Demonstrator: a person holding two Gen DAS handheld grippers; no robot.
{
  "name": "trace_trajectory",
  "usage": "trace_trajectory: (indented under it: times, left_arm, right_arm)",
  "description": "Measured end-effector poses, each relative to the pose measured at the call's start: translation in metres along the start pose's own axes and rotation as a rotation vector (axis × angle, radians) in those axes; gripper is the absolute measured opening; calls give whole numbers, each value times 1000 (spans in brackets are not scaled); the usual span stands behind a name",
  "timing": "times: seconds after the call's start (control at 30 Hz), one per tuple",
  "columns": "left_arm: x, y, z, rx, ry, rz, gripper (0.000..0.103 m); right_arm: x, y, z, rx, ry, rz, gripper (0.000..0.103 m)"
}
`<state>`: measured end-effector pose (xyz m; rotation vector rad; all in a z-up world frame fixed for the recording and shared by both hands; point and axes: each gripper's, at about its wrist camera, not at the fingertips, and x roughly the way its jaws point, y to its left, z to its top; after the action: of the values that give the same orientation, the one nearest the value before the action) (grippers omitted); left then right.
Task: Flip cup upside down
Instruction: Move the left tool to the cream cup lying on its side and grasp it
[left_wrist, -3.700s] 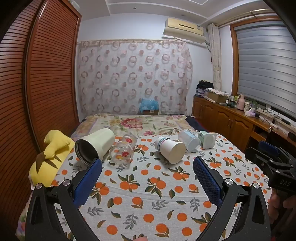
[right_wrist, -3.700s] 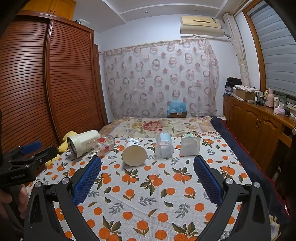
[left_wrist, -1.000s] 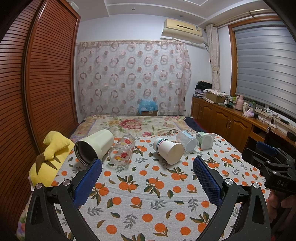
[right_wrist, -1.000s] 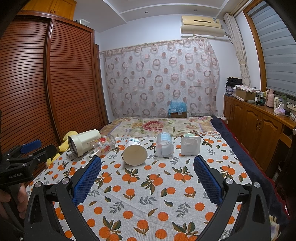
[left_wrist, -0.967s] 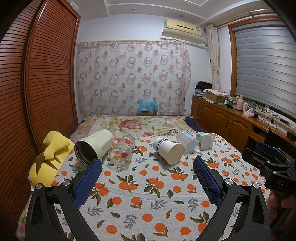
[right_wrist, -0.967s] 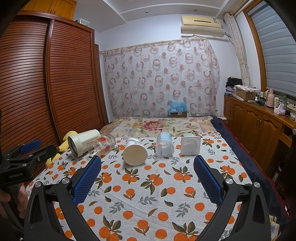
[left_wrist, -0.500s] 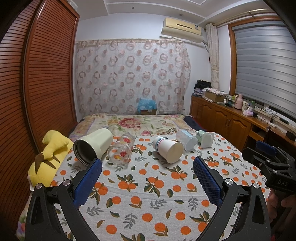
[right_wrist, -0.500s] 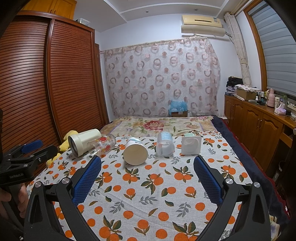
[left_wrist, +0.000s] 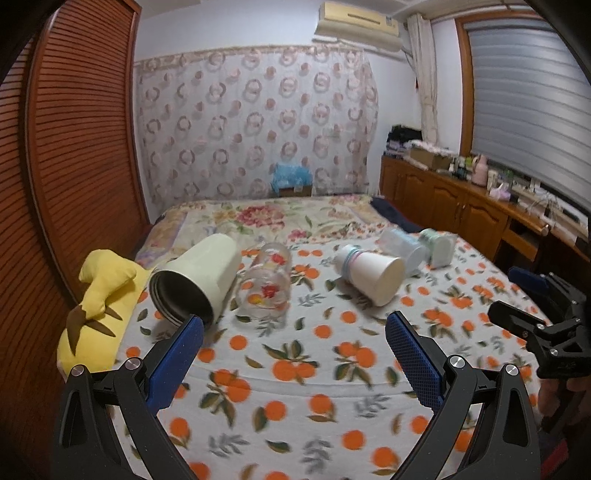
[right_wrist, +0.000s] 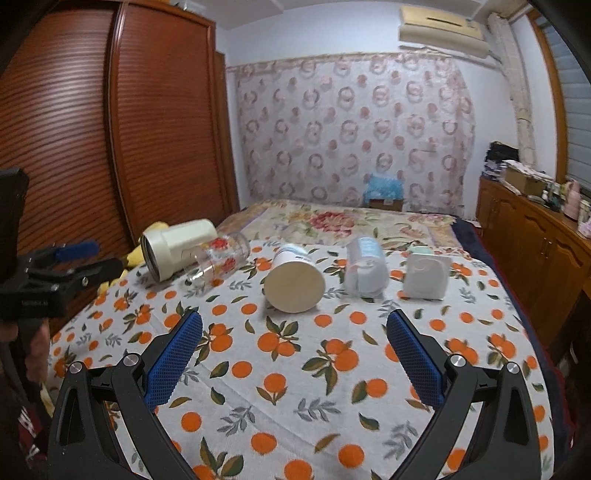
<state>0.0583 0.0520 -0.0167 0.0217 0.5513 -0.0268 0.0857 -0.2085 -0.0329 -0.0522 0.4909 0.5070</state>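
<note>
Several cups lie on their sides in a row on the orange-print bedspread (left_wrist: 295, 373). From left: a cream tumbler (left_wrist: 197, 284) (right_wrist: 173, 247), a clear printed glass (left_wrist: 267, 286) (right_wrist: 218, 260), a white paper cup (left_wrist: 369, 273) (right_wrist: 293, 282), a translucent cup (left_wrist: 402, 245) (right_wrist: 365, 267) and a pale green square cup (left_wrist: 439, 247) (right_wrist: 426, 277). My left gripper (left_wrist: 293, 345) is open and empty, short of the tumbler and glass. My right gripper (right_wrist: 293, 349) is open and empty, short of the paper cup.
A yellow plush toy (left_wrist: 98, 310) lies at the bed's left edge by the wooden wardrobe (left_wrist: 70, 166). A floral quilt (left_wrist: 273, 218) covers the far bed. Wooden cabinets (left_wrist: 461, 218) run along the right wall.
Both grippers have moved forward toward the row of cups, which look larger now. Both stay open and empty. The cups have not moved.
</note>
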Motion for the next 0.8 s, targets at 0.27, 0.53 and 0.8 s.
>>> trace_trajectory:
  times: [0.27,0.53,0.8]
  left_arm:
    - [34,32,14,21,79,18,95]
    - [68,55,46,40,160,17,95]
    - [108,83,78,37,253,19,89]
  right_arm:
    - [40,10,8,-35,76,56,101]
    - [73,27,23,-80,124,112,101]
    - [101,39,43,-97,140,157,101]
